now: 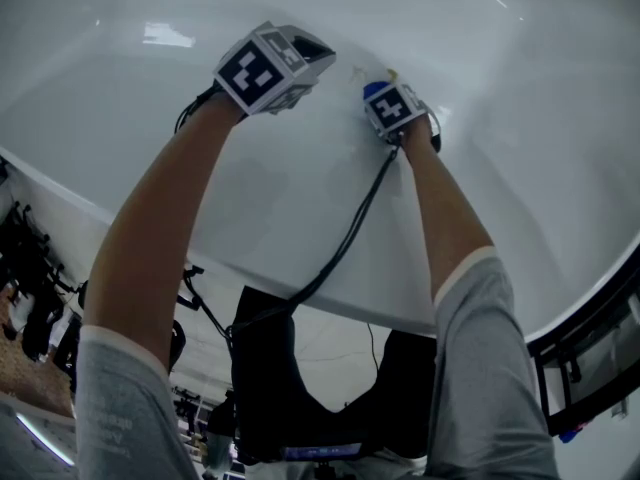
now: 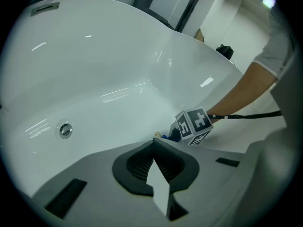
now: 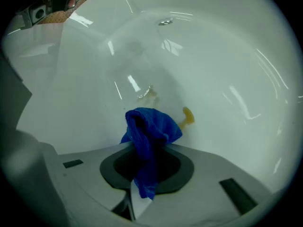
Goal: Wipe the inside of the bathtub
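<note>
Inside bathtub (image 3: 227, 56): blue cloth (image 3: 149, 131), yellow smear (image 3: 188, 116)

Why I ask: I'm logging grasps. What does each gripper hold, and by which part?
The right gripper pinches a crumpled blue fabric cloth by its bunched lower end; the left gripper holds nothing.

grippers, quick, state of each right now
left gripper: closed, empty
right gripper: closed on cloth
</note>
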